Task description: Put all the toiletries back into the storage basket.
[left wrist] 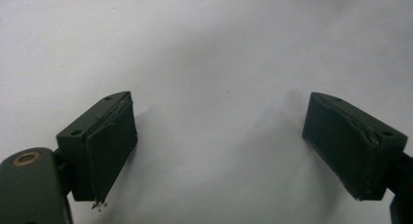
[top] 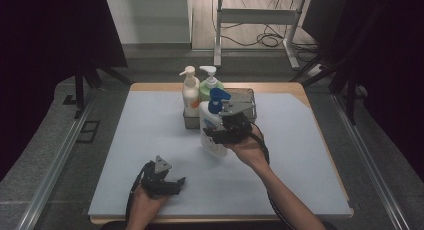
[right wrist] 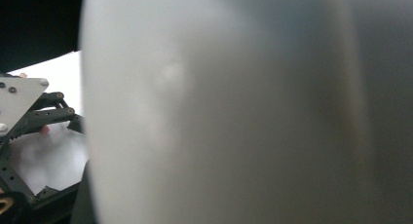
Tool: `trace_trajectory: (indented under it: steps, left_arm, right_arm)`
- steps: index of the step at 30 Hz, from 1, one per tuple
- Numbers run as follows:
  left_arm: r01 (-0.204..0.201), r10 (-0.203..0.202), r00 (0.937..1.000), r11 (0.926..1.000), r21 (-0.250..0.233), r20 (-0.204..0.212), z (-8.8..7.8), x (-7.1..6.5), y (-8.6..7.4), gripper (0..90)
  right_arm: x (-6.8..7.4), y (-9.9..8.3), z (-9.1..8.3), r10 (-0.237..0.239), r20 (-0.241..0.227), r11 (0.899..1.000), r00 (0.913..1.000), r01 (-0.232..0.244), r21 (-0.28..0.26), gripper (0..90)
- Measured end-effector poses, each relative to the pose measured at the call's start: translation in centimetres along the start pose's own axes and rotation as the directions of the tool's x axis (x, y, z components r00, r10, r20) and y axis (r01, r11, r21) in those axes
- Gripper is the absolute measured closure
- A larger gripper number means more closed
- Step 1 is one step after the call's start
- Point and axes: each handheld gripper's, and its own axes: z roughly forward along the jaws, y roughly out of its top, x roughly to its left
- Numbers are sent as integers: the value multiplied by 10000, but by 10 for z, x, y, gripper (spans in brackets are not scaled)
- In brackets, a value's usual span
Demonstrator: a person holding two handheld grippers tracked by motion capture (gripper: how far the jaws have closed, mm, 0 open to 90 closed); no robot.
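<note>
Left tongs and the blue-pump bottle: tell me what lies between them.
Only bare table mat in the high view. The left tongs rest open near the front edge; the right tongs hold the blue-pump bottle.

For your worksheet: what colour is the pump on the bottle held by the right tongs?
Blue pump on a white bottle, clearest in the high view.

Your table has a wooden top with a pale blue mat spread over nearly all of it. At the mat's far middle sits a metal basket. Near the front edge, your left gripper rests on the mat.
</note>
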Motion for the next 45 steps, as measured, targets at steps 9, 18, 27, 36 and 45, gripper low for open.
trace_trajectory:
  steps: [9,18,27,36,45]
  left_arm:
    - [-9,9,10000,10000,12,1,0,0,0,121]
    - [-3,3,10000,10000,-1,0,0,0,0,121]
    - [-9,9,10000,10000,14,4,0,0,0,121]
    - [-7,7,10000,10000,10,3,0,0,0,121]
    - [-2,2,10000,10000,10,7,0,0,0,121]
  right_arm:
    - [-14,-2,-13,214,319,9998,9993,-213,-41,377]
    - [-27,0,-26,405,694,9990,9968,-392,-198,376]
    - [-39,5,-41,460,1113,9988,9927,-435,-243,376]
    - [-56,6,-53,656,1578,9977,9853,-619,-279,377]
    - [-72,7,-59,957,2000,9951,9751,-889,-427,377]
